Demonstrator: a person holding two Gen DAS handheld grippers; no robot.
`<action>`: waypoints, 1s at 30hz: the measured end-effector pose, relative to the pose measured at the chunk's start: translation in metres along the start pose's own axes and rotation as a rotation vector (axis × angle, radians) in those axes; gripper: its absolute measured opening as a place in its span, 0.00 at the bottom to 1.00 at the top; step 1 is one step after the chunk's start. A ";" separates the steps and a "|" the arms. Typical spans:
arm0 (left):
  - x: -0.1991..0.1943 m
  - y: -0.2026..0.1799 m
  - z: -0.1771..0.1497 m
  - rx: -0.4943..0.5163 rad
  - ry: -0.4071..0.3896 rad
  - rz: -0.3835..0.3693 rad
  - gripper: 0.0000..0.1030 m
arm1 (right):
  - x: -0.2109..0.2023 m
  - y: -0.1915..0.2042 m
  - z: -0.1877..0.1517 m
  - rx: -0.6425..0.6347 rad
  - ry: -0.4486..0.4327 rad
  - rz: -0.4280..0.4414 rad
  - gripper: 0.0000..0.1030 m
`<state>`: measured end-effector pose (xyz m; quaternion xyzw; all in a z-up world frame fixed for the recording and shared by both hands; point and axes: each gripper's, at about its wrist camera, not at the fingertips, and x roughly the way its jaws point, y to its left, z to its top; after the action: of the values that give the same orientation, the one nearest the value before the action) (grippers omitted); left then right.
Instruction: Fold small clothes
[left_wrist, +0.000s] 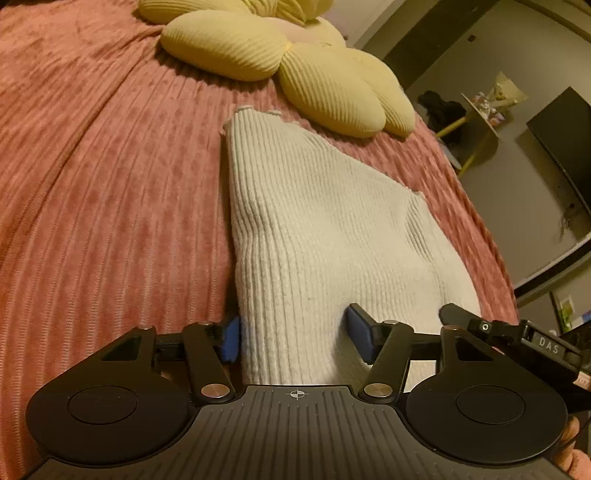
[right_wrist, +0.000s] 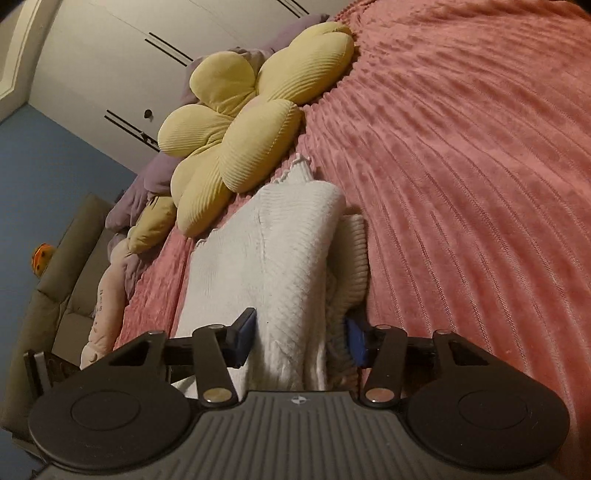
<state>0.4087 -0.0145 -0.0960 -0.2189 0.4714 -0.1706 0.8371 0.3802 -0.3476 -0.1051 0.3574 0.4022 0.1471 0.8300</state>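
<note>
left hand-held gripper (left_wrist: 293, 334) and right hand-held gripper (right_wrist: 299, 334) each straddle bunched white knit top (left_wrist: 314, 229), pads apparently pressing; thick ribbed folds may slip, skewing the fold.

A bed with a ribbed pink blanket (left_wrist: 110, 166) carried everything. On it lay a cream knit garment (left_wrist: 314, 229). Beside that sat a yellow flower-shaped cushion (right_wrist: 236, 122).

a cream ribbed knit garment (left_wrist: 317, 236) lies on a pink, plush, ridged blanket (left_wrist: 103, 177). the yellow flower cushion (right_wrist: 236, 125) is pleated cloth. gripper bodies look matt black plastic.
</note>
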 end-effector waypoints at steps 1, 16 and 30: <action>-0.001 0.001 -0.001 -0.001 -0.002 -0.003 0.59 | 0.001 -0.001 0.000 -0.002 0.003 0.000 0.50; -0.041 -0.003 0.013 0.062 -0.071 0.019 0.36 | 0.005 0.039 -0.001 -0.084 -0.014 -0.033 0.36; -0.134 0.060 -0.028 0.071 -0.161 0.168 0.48 | 0.021 0.097 -0.056 -0.168 0.045 0.010 0.52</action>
<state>0.3225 0.0966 -0.0454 -0.1617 0.4130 -0.0981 0.8909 0.3540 -0.2420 -0.0719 0.2853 0.4054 0.1925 0.8469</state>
